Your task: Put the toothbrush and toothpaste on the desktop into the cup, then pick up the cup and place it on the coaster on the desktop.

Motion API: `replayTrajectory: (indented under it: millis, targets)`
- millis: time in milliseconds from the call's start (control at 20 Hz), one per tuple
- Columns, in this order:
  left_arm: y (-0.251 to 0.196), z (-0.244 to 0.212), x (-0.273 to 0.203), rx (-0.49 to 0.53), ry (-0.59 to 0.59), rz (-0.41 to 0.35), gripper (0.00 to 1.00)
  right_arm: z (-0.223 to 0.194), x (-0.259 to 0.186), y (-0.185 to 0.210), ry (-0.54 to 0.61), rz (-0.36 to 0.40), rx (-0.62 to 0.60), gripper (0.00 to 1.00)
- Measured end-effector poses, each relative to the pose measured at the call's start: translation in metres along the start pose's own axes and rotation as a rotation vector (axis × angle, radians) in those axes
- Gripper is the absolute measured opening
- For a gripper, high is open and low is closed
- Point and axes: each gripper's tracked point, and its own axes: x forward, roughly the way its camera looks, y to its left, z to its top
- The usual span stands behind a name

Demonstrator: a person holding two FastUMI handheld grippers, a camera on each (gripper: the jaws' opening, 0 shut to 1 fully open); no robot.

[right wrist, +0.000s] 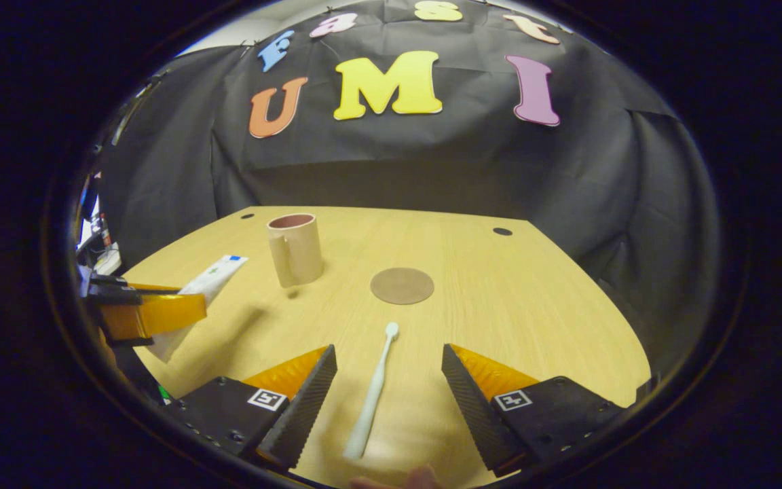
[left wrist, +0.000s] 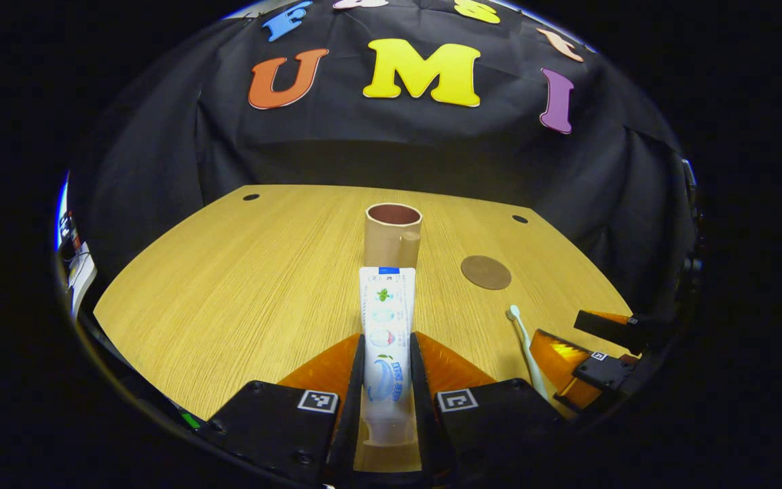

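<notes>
Black cloth wall at the back, wood tabletop point(right wrist: 533, 305) in front w/ a couple of dark holes near the far corners. Left claw point(left wrist: 387, 380) was clamped on the paste point(left wrist: 387, 326), both fingers pressing its sides, cap end down by the claw base and crimped end pointing fwd toward the cup point(left wrist: 393, 234). In the right gripper view the tube looked lifted off the wood, tilted toward the cup, w/ a shadow under it.

Right claw point(right wrist: 389, 390) was spread wide, fingers on either side of the brush point(right wrist: 372, 394) but not touching it. Brush lay flat on the tabletop, head pointing at the coaster point(right wrist: 402, 285).

Cup stood upright, nothing visible inside afaict, handle facing the cameras. It sat beside the coaster, not on it.

Step in hand, imo: paste going to the cup. Next move calls for carrying the tube over the rim, tipping it near vertical, then letting go so it drops in w/o knocking the cup over. Narrow mouth, so alignment matters. Right side prob needs to close on the brush handle.

Count: 1 cup, 1 coaster, 1 paste, 1 brush, 2 claws.
</notes>
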Motion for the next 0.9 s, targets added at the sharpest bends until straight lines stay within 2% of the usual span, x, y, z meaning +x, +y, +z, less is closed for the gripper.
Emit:
replayTrajectory:
  millis: [300,400,500,550,600,650,700,750,800,900]
  targets:
    - [0.001,0.014,-0.003,-0.004,-0.044,-0.016,0.39,-0.011,0.033,0.005,0.066,-0.061,-0.006,0.93]
    - [0.004,0.016,-0.002,-0.005,-0.050,-0.011,0.39,-0.012,0.045,0.008,0.096,-0.064,0.003,0.84]
    - [0.007,0.019,0.000,-0.010,-0.051,-0.007,0.39,-0.020,0.051,0.005,0.139,-0.074,0.023,0.73]
    - [0.008,0.020,0.002,-0.013,-0.051,-0.006,0.39,-0.019,0.051,0.006,0.138,-0.064,0.050,0.61]
    - [0.010,0.021,0.004,-0.014,-0.052,-0.004,0.39,-0.019,0.053,0.005,0.148,-0.067,0.063,0.55]
    - [0.012,0.022,0.004,-0.015,-0.054,-0.001,0.39,-0.019,0.053,0.006,0.149,-0.064,0.073,0.38]
    - [0.012,0.022,0.006,-0.015,-0.056,0.001,0.39,-0.018,0.053,0.008,0.147,-0.058,0.080,0.30]
    - [0.012,0.025,0.008,-0.017,-0.061,0.000,0.39,-0.019,0.052,0.008,0.146,-0.052,0.086,0.13]
    - [0.011,0.028,0.009,-0.015,-0.072,-0.004,0.39,-0.018,0.052,0.009,0.147,-0.043,0.082,0.05]
    - [0.010,0.035,0.013,-0.008,-0.092,-0.008,0.39,-0.017,0.050,0.008,0.148,-0.012,0.123,0.03]
